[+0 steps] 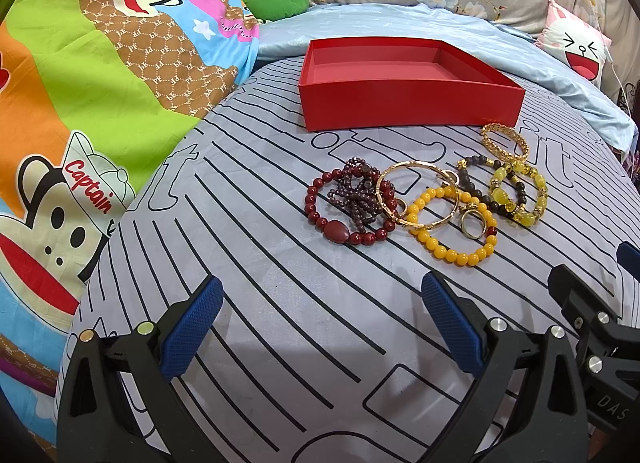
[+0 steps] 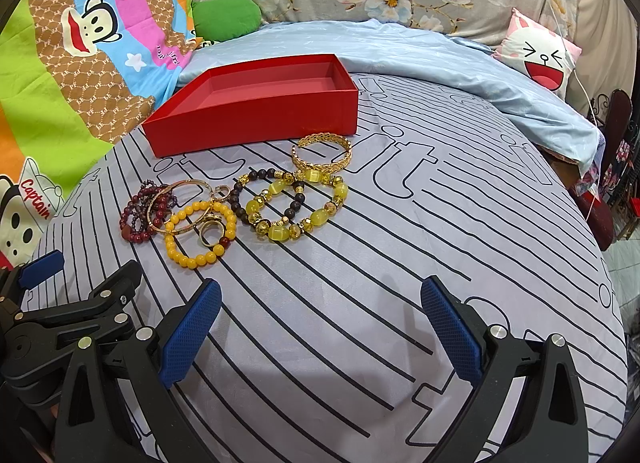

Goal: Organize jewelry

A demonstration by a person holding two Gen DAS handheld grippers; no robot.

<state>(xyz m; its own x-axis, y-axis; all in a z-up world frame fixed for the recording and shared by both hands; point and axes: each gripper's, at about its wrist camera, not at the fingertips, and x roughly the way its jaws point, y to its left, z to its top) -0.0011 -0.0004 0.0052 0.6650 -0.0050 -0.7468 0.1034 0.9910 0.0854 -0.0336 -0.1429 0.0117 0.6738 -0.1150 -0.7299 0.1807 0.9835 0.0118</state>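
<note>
We find the red box [image 1: 404, 103] empty on the bed [image 1: 280, 303], beyond the tangled jewelry [image 1: 424, 195] ahead of both spread, empty units: left hand-held gripper [image 1: 322, 327], right hand-held gripper [image 2: 320, 327]. Interlocked bangle [image 1: 420, 193] and yellow bead bracelet [image 1: 452, 225] risk lifting together; the ring [image 1: 471, 225] could slip.

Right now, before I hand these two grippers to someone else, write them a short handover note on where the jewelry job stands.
Left gripper: open, empty, hovering over the striped sheet.
Right gripper: open, empty, beside the left one.
Red box: on the bed behind the jewelry, nothing visible inside.
Jewelry lies in a loose pile in front of the box: dark red bead bracelet, purple bead strand, thin gold bangle, yellow bead bracelet, gold ring, dark bead bracelet, yellow-green stone bracelet, gold leaf cuff.
Done: nothing boxed yet.
Left: every piece, and several overlap.
</note>
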